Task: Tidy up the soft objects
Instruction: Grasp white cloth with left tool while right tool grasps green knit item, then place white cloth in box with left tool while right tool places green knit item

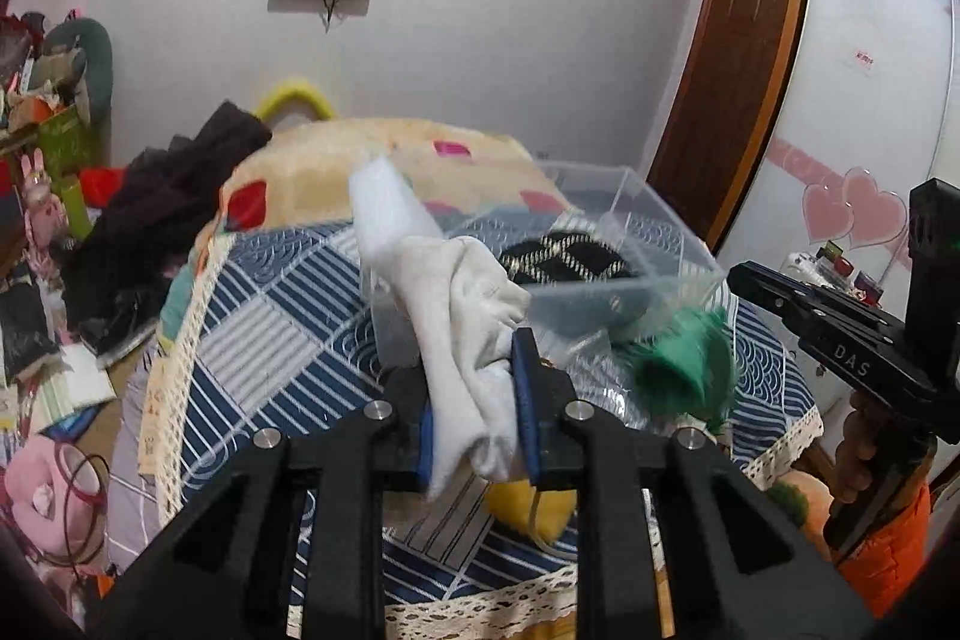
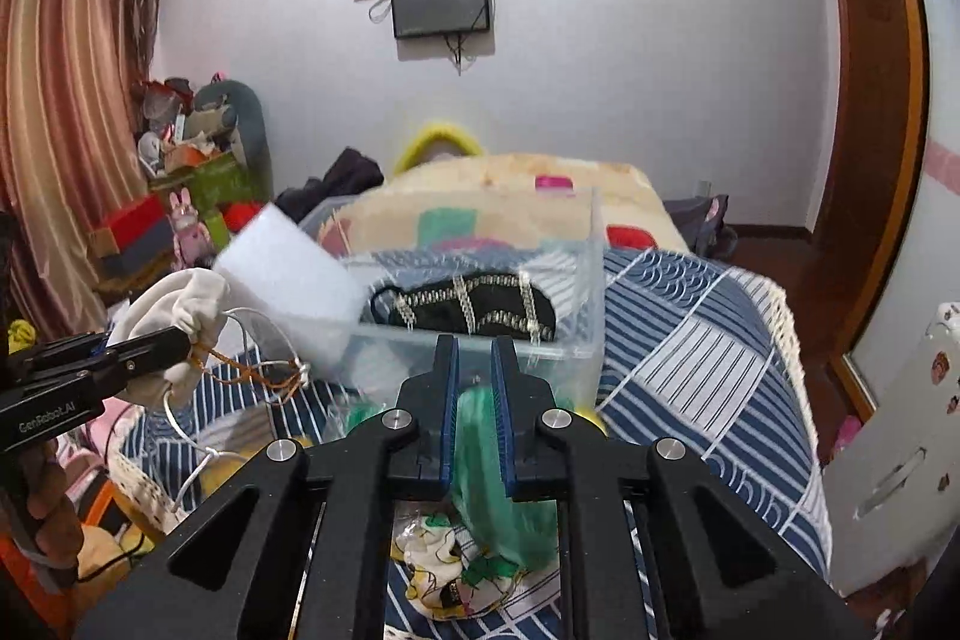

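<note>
My left gripper [image 1: 477, 400] is shut on a white cloth pouch [image 1: 474, 316] and holds it just in front of the clear plastic bin [image 1: 660, 244]; the pouch also shows in the right wrist view [image 2: 174, 304] with cords hanging from it. My right gripper [image 2: 475, 358] is shut on a green fuzzy item [image 2: 486, 472], also seen in the left wrist view [image 1: 690, 370], close to the bin's [image 2: 591, 280] near wall. A black patterned item [image 2: 462, 304] and a white foam block [image 2: 288, 274] are in the bin.
The bin stands on a bed with a blue and white patterned cover [image 2: 690, 340]. A yellow plush [image 1: 528, 508] and a patterned cloth [image 2: 456, 574] lie below the grippers. Dark clothes [image 1: 162, 202] and clutter [image 1: 48, 100] sit at the left. A wardrobe [image 1: 870, 70] stands at the right.
</note>
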The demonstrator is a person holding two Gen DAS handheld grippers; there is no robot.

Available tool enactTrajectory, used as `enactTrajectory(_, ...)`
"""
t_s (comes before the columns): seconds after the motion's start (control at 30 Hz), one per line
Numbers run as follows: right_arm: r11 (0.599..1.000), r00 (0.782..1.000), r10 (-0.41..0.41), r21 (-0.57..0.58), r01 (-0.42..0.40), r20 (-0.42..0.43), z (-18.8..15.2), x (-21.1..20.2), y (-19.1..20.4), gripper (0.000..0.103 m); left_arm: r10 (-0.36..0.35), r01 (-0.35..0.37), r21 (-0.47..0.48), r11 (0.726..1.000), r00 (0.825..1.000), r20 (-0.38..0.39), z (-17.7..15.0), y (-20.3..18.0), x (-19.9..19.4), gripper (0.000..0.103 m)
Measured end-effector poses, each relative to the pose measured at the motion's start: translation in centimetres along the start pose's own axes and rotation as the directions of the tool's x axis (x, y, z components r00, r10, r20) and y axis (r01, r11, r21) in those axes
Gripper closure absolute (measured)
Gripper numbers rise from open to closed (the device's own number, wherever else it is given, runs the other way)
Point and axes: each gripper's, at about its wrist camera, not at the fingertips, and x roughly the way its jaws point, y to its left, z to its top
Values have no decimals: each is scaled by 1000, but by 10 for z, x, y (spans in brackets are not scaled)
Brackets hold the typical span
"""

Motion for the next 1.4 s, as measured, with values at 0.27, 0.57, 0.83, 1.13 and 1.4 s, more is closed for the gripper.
enactTrajectory(0.27,999,999,33,-15,-34,-40,-1,2,1,91,1,-3,30,1000,997,74,27,-12,-5,82)
enactTrajectory(0.57,998,990,3,-60,-12,-139,-28,29,16,35,0,-4,36,999,996,91,35,-16,-3,82)
enactTrajectory(0.83,998,990,-33,-61,25,-136,-32,30,11,93,-6,0,40,999,989,147,52,-20,-12,82)
enactTrajectory(1.13,1000,1000,-22,-20,22,15,10,-5,-4,93,6,-18,63,998,981,193,77,-28,1,82)
enactTrajectory(1.4,1000,997,-27,-3,28,73,44,14,-6,93,52,-61,59,996,987,150,86,-30,45,82)
